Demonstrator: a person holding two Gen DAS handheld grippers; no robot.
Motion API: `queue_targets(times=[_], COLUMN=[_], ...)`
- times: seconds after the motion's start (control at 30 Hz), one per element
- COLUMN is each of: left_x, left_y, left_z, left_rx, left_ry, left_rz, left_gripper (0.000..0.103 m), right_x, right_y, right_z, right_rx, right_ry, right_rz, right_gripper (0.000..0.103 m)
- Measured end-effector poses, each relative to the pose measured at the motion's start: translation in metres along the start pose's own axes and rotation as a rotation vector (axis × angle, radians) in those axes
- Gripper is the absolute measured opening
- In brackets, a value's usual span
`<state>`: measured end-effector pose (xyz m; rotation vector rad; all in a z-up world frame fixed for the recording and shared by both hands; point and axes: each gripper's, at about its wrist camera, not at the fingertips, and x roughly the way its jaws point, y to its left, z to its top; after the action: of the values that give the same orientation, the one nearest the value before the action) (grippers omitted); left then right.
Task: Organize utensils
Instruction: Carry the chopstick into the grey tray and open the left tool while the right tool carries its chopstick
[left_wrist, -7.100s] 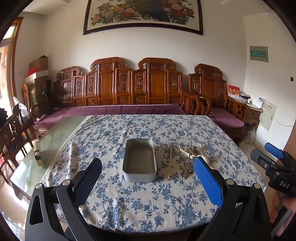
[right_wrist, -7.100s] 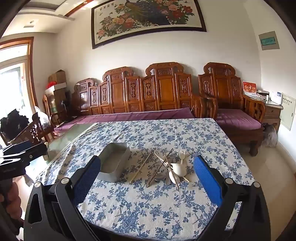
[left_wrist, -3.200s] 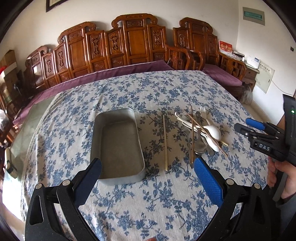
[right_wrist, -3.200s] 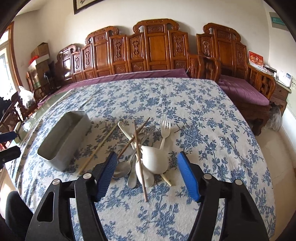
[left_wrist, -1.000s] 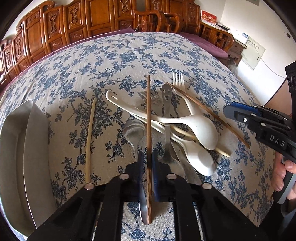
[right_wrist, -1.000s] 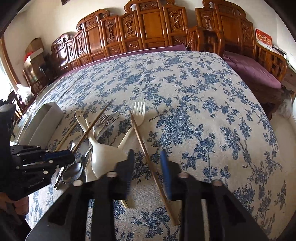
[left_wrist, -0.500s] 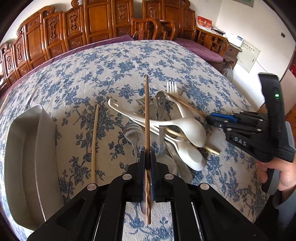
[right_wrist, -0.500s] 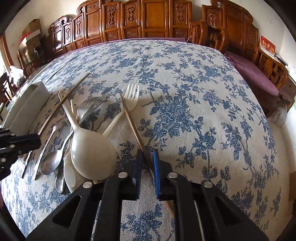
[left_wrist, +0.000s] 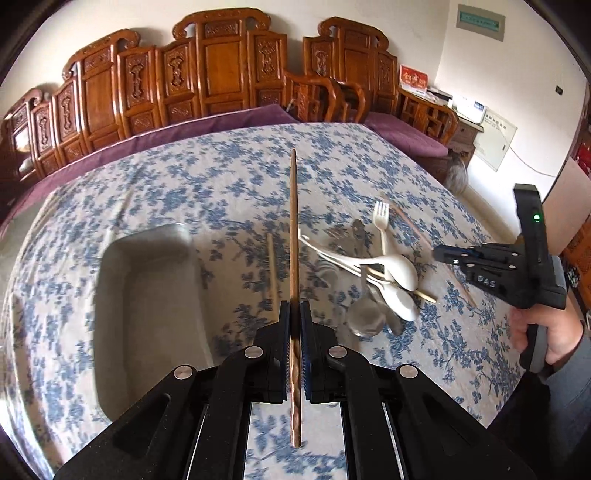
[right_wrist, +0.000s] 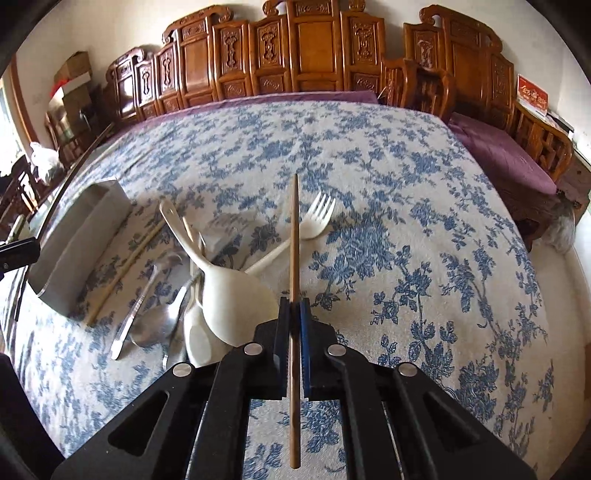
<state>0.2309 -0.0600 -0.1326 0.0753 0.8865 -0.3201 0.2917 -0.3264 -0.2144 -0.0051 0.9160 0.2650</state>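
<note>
Left wrist: tray (left_wrist: 147, 266), perhaps clear-rimmed.

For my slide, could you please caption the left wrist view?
Left gripper shut on a dark chopstick above the floral tablecloth, metal tray at left.

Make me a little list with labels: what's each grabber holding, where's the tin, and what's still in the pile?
left gripper: shut on a dark brown chopstick
right gripper: shut on a lighter brown chopstick
metal tin: on the flowered tablecloth, nothing visible inside
pile: white spoons, white fork, metal spoon
loose: pale chopstick beside the tin
</note>
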Motion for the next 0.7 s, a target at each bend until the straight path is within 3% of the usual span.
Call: queue_targets(times=[0.27,0.7], left_x=[-0.014,0.014], left_y=[0.049,0.115], left_z=[-0.006,-0.013], left_rx=[-0.037,-0.15], left_ry=[-0.011,0.013], left_rz=[0.043,0.048], left_gripper=[0.004,0.004], right_x=[-0.029,-0.061], right_y=[0.04,0.147], right_z=[0.017,0.054], right_rx=[-0.046,-0.197], right_ry=[-0.055,-0.15], right_rz=[-0.009,0.053], right_gripper=[0.006,0.006])
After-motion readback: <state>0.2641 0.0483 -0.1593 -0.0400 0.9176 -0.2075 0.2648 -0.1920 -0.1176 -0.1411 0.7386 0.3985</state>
